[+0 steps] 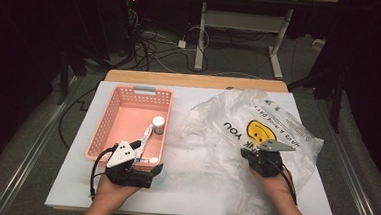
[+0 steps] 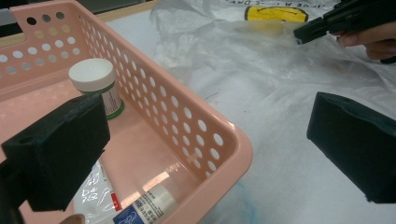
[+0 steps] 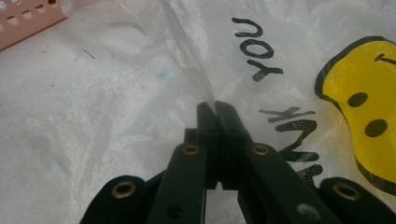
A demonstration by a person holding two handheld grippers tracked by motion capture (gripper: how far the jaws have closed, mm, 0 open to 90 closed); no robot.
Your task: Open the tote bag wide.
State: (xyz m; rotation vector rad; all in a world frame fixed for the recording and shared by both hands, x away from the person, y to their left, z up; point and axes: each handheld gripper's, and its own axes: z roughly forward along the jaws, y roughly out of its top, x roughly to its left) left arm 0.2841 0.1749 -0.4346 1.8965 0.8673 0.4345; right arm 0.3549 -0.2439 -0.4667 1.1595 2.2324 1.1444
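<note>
A clear plastic bag (image 1: 257,126) with a yellow smiley face and black lettering lies crumpled on the right of the white table. My right gripper (image 3: 215,106) is shut on a fold of the plastic bag (image 3: 187,51), pinched between its jaws; from above the right gripper (image 1: 252,152) sits on the bag. A pink perforated basket (image 1: 108,120) stands at the left. It holds a white-capped jar (image 2: 95,81), a small bottle (image 2: 147,205) and a packet. My left gripper (image 1: 153,171) is open at the basket's near right corner (image 2: 233,144), with nothing between its pads.
The white board (image 1: 74,180) rests on a wooden table with its far edge showing. Beyond it stand a desk frame (image 1: 243,25) and loose cables on the floor. Bare table surface lies between basket and bag.
</note>
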